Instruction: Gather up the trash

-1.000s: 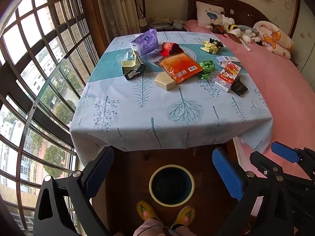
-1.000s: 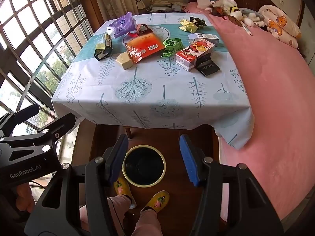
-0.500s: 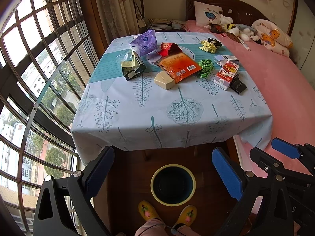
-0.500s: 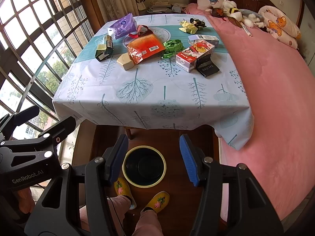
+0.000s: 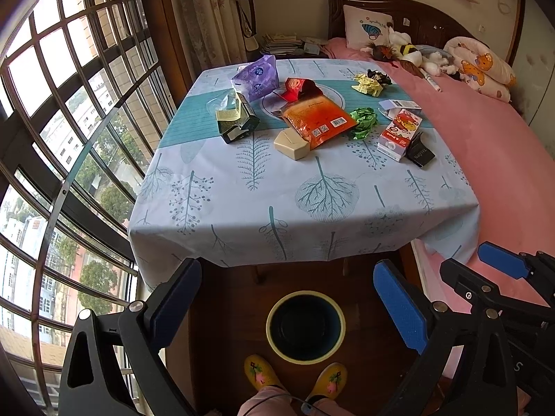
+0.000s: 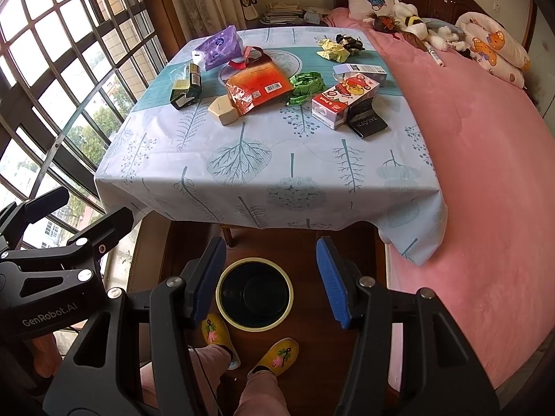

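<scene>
The trash lies in a loose band across the far half of the table, well ahead of both my grippers and above them in each view. At the middle is the orange snack bag, with a cream box touching its near corner and a crumpled green wrapper just beside it on the right. Further right sits a red-and-white carton with a black packet leaning against it. To the left are a dark green box and a purple pouch; at the back, a yellow crumpled paper.

On the floor before the table stands the bin, dark inside with a pale yellow rim, framed between my fingers in both views, my yellow slippers just behind it.

My left gripper is spread wide and holds nothing. My right gripper is likewise parted and bare.
</scene>
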{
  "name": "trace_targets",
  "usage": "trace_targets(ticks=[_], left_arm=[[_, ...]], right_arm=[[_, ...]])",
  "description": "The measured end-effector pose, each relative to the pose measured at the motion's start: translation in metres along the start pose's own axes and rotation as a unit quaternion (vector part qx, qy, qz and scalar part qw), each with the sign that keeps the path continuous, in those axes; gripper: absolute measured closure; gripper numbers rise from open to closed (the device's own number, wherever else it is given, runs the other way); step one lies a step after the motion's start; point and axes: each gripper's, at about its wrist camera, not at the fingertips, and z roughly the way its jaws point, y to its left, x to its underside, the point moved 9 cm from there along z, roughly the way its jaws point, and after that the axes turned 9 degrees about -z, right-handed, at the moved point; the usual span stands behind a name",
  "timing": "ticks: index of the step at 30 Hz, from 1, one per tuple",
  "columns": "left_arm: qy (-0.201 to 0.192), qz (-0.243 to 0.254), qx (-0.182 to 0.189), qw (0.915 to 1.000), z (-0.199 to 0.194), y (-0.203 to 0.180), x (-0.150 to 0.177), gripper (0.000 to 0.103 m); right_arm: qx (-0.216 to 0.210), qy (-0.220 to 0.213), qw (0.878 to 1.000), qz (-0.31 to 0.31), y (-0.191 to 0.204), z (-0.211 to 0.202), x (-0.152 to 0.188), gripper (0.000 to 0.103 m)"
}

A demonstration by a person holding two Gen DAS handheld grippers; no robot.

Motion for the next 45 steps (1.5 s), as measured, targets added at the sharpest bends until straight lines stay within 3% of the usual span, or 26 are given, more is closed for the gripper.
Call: trace_targets(ticks=[45], left_arm=[[-0.001, -0.001, 0.002, 1.0, -0.004, 0.008, -0.001, 0.002]], right_arm=[[-0.004, -0.003, 1.0, -0.006, 0.009, -0.006, -0.01, 0.051]])
